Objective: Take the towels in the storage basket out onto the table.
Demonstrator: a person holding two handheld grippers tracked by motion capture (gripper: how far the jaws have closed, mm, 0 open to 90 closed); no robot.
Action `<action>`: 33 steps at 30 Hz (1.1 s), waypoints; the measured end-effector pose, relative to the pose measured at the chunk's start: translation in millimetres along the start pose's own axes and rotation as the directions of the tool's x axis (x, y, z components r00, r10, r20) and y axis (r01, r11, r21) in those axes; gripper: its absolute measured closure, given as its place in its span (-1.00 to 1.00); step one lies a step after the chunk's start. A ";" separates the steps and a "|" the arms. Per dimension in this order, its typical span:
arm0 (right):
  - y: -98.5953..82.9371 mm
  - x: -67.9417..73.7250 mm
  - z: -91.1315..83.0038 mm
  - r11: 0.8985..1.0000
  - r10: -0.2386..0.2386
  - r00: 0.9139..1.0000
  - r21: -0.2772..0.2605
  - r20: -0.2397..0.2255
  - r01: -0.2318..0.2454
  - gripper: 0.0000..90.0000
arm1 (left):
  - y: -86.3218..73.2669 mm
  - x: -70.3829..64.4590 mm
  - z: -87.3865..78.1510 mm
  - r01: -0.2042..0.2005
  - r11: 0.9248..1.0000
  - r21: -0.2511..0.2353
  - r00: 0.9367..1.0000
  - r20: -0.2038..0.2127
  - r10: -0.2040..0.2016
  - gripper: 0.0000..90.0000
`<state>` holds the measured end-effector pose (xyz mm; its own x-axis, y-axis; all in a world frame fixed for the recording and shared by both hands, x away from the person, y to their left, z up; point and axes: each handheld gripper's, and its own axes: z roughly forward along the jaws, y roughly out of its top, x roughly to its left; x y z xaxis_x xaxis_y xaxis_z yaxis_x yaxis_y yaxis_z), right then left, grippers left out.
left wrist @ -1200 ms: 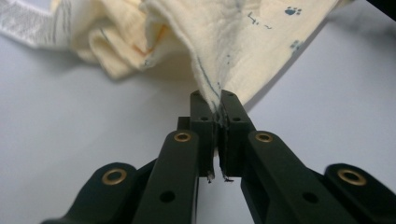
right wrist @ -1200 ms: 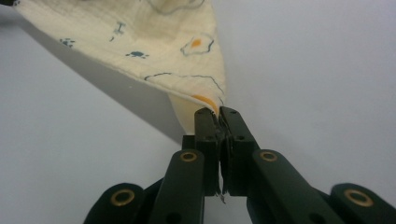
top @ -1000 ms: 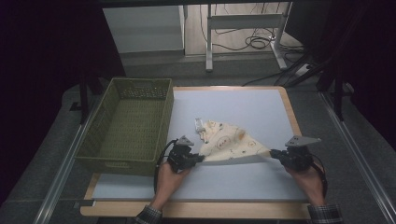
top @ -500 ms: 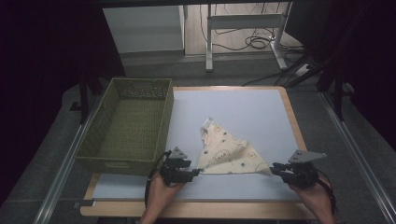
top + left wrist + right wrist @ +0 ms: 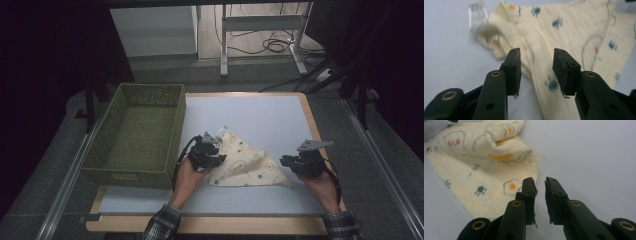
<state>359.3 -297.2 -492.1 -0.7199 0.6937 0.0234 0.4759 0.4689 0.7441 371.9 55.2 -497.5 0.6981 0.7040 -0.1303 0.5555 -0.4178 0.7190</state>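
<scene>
High view: one pale yellow printed cloth point(image 5: 247, 162) is seen lying on the light blue worktop point(image 5: 260, 115), in its near half, roughly between the two grippers. One green woven basket point(image 5: 137, 135) is set at the left edge of the worktop, just beside the cloth's far left corner but apart from it. Two hands are counted, each wrapped around one gripper. The left gripper point(image 5: 212, 150) is held over the left part of the cloth, and the right gripper point(image 5: 287, 161) is held just off the cloth's near right corner, over bare worktop.

From the left gripper view, the left gripper point(image 5: 536, 63) is shown with its jaws spread wide and released, nothing between them; the cloth point(image 5: 574, 32) lies beneath and beyond them, and one white label point(image 5: 477, 13) is seen at its far left corner.

From the right gripper view, the right gripper point(image 5: 539, 187) is shown with its jaws parted by a narrow gap and grasping nothing; the folded edge of the cloth point(image 5: 486, 162) is just left of them.
</scene>
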 end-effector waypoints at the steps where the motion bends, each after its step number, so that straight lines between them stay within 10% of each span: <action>1: 2.4 -1.1 3.8 1.000 0.002 1.000 0.002 -0.001 -0.002 0.72 | 6.4 1.3 3.7 -0.003 1.000 0.006 1.000 0.006 0.003 0.36; 7: 10.6 0.4 16.5 1.000 -0.015 1.000 0.007 0.002 0.015 0.66 | 36.7 9.5 38.4 -0.009 0.999 0.048 1.000 -0.010 0.010 0.37; 15: 6.0 -0.9 15.7 1.000 -0.009 1.000 0.015 0.004 0.008 0.59 | 39.1 9.6 74.7 -0.048 0.993 0.108 0.998 -0.040 0.053 0.24; 20: 2.7 -3.6 14.4 1.000 0.001 1.000 0.015 0.006 -0.001 0.59 | 42.5 2.0 71.2 -0.089 0.991 0.095 0.995 -0.042 0.093 0.86; 33: 18.1 -2.5 27.3 1.000 0.005 0.999 0.006 -0.040 -0.005 0.33 | 65.1 9.1 26.9 -0.071 0.997 -0.014 0.997 -0.033 0.070 0.89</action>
<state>383.5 -275.5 -496.9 -0.7368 0.6739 0.0537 0.4826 0.4687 0.7399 426.6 19.0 -470.2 0.7203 0.6913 -0.0572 0.4984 -0.4584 0.7358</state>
